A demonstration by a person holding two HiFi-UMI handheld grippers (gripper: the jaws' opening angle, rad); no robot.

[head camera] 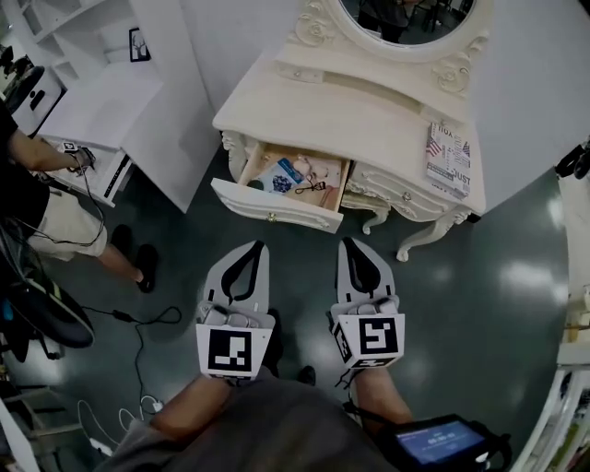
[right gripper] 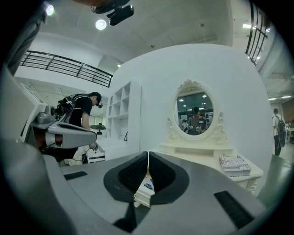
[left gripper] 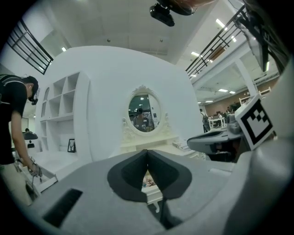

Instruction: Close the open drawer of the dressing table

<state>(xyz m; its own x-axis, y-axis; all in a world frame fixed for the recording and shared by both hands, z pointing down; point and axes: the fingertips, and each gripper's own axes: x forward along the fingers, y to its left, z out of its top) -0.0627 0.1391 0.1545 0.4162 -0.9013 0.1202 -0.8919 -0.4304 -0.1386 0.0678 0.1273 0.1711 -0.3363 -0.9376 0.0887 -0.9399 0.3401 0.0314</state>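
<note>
Both tools are out in front of the table, side by side above the dark floor [head camera: 461, 277]. Left tool [head camera: 253, 248]: jaws pressed together, nothing between them. Right tool [head camera: 352, 244]: same story, jaws closed tip to tip, empty. Neither touches anything. Ahead stands the cream dressing table [head camera: 369, 106], and its left drawer [head camera: 277, 210] is pulled out toward us, its front panel near the tools' tips but apart from them. Inside the drawer there's a jumble of small items [head camera: 297, 175], a blue card among them. The right-hand drawer [head camera: 406, 198] is closed. A magazine [head camera: 449, 159] lies on the table's right end, with the oval mirror [head camera: 406, 23] at the far side. Off left, a person [head camera: 46, 207] bends beside a white shelf unit [head camera: 92, 83].
</note>
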